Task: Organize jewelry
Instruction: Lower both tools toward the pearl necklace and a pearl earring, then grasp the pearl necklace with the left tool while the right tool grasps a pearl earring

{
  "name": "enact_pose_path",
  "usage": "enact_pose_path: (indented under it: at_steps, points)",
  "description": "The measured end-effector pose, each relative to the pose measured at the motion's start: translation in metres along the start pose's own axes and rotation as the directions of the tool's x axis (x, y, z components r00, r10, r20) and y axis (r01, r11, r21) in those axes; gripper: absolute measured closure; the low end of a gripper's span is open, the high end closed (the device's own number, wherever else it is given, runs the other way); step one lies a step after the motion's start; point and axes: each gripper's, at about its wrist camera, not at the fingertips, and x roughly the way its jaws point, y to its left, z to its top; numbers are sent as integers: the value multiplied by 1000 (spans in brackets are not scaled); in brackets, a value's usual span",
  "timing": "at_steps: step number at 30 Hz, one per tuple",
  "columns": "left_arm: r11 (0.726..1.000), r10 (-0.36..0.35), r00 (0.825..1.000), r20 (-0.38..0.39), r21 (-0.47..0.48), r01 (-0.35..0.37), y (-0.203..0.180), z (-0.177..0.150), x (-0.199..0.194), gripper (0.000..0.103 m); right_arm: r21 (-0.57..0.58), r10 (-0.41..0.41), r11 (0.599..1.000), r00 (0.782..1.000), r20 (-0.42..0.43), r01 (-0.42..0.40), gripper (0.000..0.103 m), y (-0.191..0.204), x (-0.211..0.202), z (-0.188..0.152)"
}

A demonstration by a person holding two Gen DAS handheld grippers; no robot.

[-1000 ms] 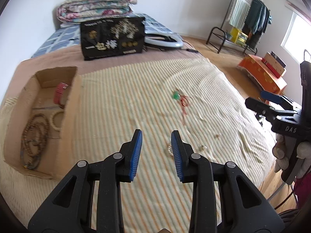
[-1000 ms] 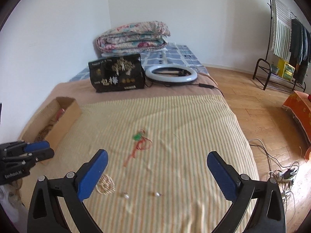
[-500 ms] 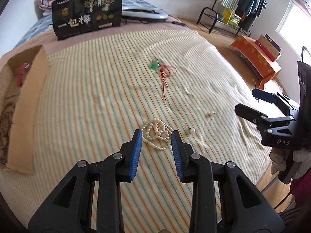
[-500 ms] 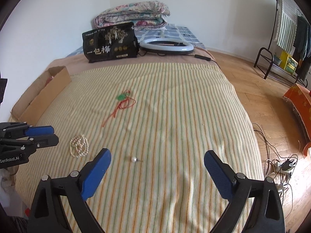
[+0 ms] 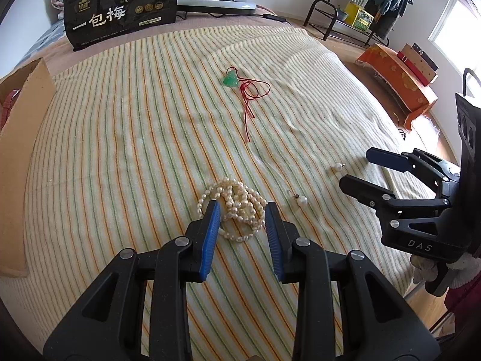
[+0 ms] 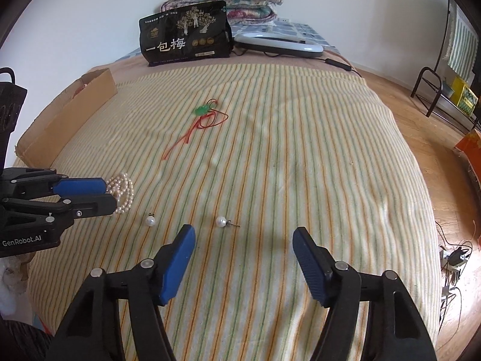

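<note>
Jewelry lies scattered on the striped blanket (image 6: pixel 300 150) covering the bed: a heap of pearl strands (image 5: pixel 237 201) near the front edge, two loose pearl earrings (image 6: pixel 150 220) (image 6: pixel 222 221) beside it, and a green pendant on a red cord (image 5: pixel 231 80) farther up the bed. Your left gripper (image 5: pixel 240 210) points down at the pearl strands with its blue pads set a narrow way apart, straddling the heap; whether the pads touch the pearls cannot be told, and nothing is pinched between them. Your right gripper (image 6: pixel 243 231) hangs above the earring with the post, its jaws closing but still spread wide, with the earring just ahead of the fingertips and not gripped. A cardboard box (image 6: pixel 75 114) sits at the blanket's left edge, holding a red item. A black printed bag (image 6: pixel 185 34) stands near the head of the bed, with a ring light (image 6: pixel 279 45) lying beside it and folded quilts (image 6: pixel 240 3) behind it.
</note>
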Motion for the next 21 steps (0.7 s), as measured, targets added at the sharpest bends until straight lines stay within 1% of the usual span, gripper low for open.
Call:
enact_pose_path:
  at_steps: [2, 6, 9, 12, 13, 14, 16, 20, 21]
  points:
    - [1000, 2, 1000, 2, 0, -2, 0, 1, 2, 73, 1, 2, 1000, 1000, -2, -2, 35, 0, 2, 1]
    - [1000, -2, 1000, 1, 9, 2, -2, 3, 8, 73, -7, 1, 1000, 1000, -7, -1, 41, 0, 6, 2]
    - [1000, 7, 1000, 2, 12, -7, -4, 1, 13, 73, -14, 2, 1000, 1000, -7, -2, 41, 2, 8, 3]
    - [1000, 11, 1000, 14, 19, -11, -3, -1, 13, 73, -31, -8, 999, 1000, -10, 7, 44, 6, 11, 5]
    - [1000, 14, 1000, 17, 25, -15, -3, -1, 13, 74, -37, -11, 999, 1000, -11, 10, 46, 7, 12, 5]
    - [999, 23, 1000, 20, 29, -23, -3, -2, 13, 80, -44, -14, 999, 1000, -13, 13, 47, 8, 13, 5]
    - [999, 33, 999, 26, 26, -34, -1, -2, 13, 86, -53, -17, 998, 1000, -12, 16, 49, 10, 15, 6]
    - [1000, 19, 999, 28, 7, -20, 4, -1, 13, 90, -54, -12, 998, 1000, -12, 12, 57, 12, 18, 7]
    - [1000, 19, 999, 30, 7, -19, 5, -1, 13, 91, -54, -10, 998, 1000, -13, 9, 61, 13, 18, 7]
